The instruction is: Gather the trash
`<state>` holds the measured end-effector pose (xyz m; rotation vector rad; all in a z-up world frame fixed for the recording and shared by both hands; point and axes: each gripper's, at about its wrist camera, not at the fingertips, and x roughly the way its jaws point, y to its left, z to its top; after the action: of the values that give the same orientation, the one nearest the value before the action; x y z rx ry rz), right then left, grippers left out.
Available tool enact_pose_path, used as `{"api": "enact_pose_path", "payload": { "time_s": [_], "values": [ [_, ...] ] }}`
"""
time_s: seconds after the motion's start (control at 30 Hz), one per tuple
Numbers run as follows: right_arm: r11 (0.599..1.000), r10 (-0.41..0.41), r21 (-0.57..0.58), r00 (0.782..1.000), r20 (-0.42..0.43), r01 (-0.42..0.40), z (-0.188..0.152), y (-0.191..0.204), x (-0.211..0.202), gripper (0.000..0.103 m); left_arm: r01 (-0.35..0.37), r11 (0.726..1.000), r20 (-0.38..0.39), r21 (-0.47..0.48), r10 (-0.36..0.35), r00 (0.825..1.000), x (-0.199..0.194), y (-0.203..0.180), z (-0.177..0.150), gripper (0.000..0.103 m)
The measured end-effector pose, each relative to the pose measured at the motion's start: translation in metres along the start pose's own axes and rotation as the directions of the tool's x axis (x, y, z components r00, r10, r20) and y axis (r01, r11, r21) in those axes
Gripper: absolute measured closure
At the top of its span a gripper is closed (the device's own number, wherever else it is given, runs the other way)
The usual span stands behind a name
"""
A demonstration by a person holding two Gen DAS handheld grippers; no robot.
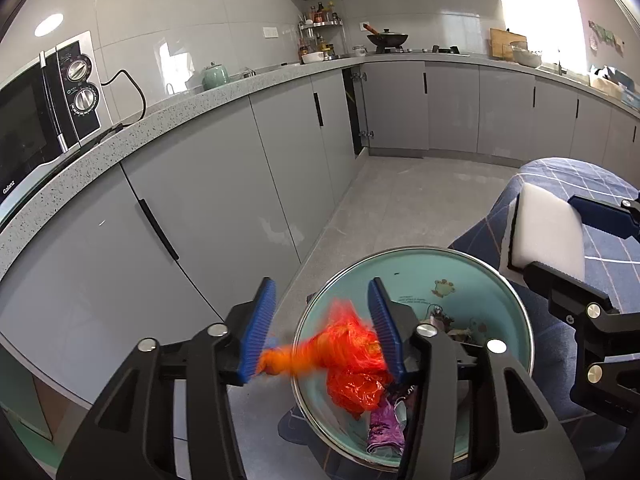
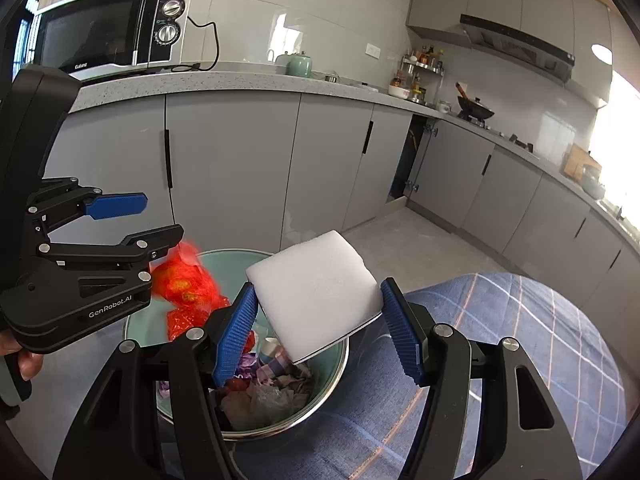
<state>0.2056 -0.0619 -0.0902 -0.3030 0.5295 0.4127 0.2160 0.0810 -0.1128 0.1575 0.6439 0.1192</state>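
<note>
Kitchen w/ grey cabinets point(image 1: 208, 184), speckled counter point(image 2: 248, 80), microwave point(image 2: 108, 28). Below both grippers: round teal bin point(image 1: 480, 276) on blue plaid cloth point(image 2: 520, 320); contents partly hidden. Left gripper point(image 1: 324, 324) jaws apart; blurred crinkly orange plastic bag point(image 1: 352, 364) between them, grip unclear. Right gripper point(image 2: 320, 320) open around a white foam block point(image 2: 316, 292), far edge touching one pad.

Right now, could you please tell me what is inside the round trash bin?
The trash bin holds a purple wrapper, crumpled paper and checked scraps; an orange plastic bag is dropping in. Its bottom is covered.
</note>
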Motion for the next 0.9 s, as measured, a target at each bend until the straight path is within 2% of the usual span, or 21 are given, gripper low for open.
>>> {"api": "enact_pose_path", "payload": {
  "time_s": [0.13, 0.33, 0.43, 0.67, 0.73, 0.9],
  "values": [
    [1.000, 0.000, 0.020, 1.000, 0.008, -0.001, -0.001, -0.004, -0.003, 0.027, -0.001, 1.000, 0.002, -0.002, 0.001, 1.000, -0.001, 0.001, 0.001, 0.043],
    [1.000, 0.003, 0.030, 1.000, 0.013, -0.003, -0.004, -0.005, -0.008, 0.025, -0.005, 1.000, 0.008, -0.008, 0.005, 1.000, -0.005, 0.002, 0.001, 0.034],
    [0.998, -0.003, 0.057, 1.000, 0.019, 0.002, -0.008, -0.009, -0.016, 0.022, -0.014, 1.000, 0.019, -0.024, 0.015, 1.000, -0.010, 0.007, 0.002, 0.017],
    [0.995, -0.049, 0.083, 0.998, 0.037, 0.046, -0.018, -0.014, -0.046, 0.020, -0.003, 1.000, 0.051, -0.010, 0.004, 0.999, -0.034, 0.007, 0.002, 0.012],
    [0.994, -0.064, 0.089, 0.997, 0.044, 0.060, -0.020, -0.016, -0.055, 0.019, -0.004, 1.000, 0.062, -0.003, 0.004, 0.998, -0.044, 0.006, 0.002, 0.006],
    [0.991, -0.090, 0.104, 0.994, 0.067, 0.083, -0.022, -0.018, -0.075, 0.019, -0.006, 0.999, 0.075, 0.033, 0.003, 0.997, -0.060, -0.001, -0.002, 0.006]
  ]
}}
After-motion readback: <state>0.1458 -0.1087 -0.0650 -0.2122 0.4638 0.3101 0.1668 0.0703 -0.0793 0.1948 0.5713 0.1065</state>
